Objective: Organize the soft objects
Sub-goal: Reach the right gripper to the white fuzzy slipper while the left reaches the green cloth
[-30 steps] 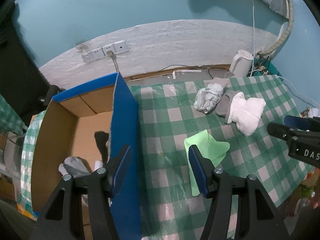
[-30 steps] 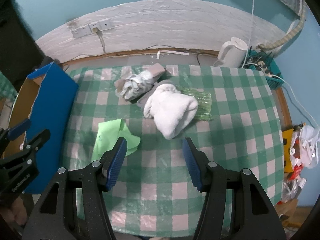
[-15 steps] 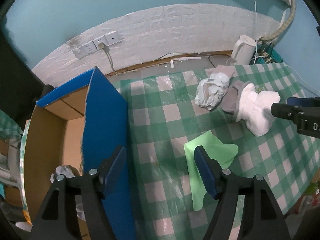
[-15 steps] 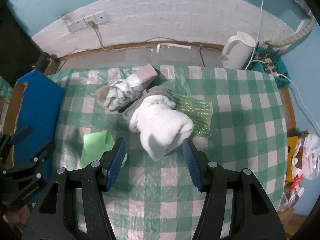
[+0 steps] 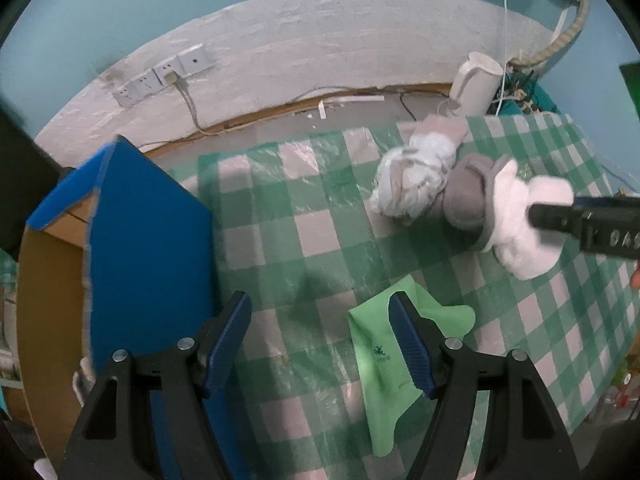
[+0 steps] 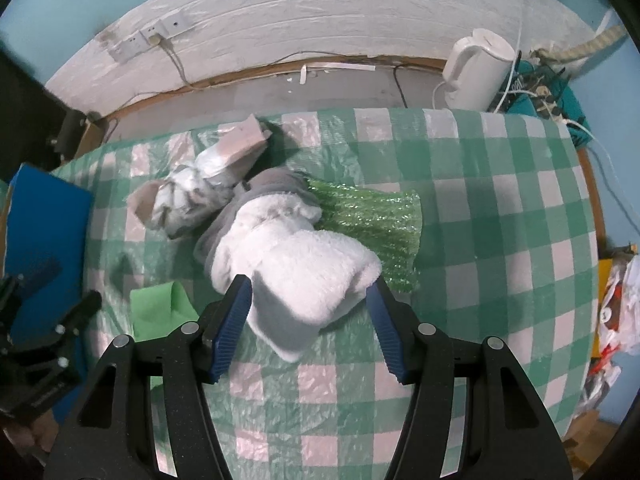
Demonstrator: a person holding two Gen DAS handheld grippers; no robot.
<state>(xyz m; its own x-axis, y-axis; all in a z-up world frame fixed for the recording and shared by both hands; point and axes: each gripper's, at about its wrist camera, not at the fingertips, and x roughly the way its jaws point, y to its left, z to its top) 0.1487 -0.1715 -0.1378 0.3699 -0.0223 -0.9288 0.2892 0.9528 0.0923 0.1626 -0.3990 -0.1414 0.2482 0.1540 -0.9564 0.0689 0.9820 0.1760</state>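
Between the right gripper's (image 6: 310, 314) spread fingers (image 6: 234, 320) lies the white fluffy sock (image 6: 308, 272), unclamped, on the checked tabletop (image 6: 500, 240). Left of the sock, the left gripper (image 5: 320, 334) gapes above the green cloth (image 5: 380, 356).

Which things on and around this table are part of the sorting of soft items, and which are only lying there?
Part of the job:
- white fluffy sock, between the right gripper fingers
- grey-white bundle
- green cloth
- cardboard box
- left gripper, open

Only lying there:
- white kettle
- wall sockets
- shiny green wrap
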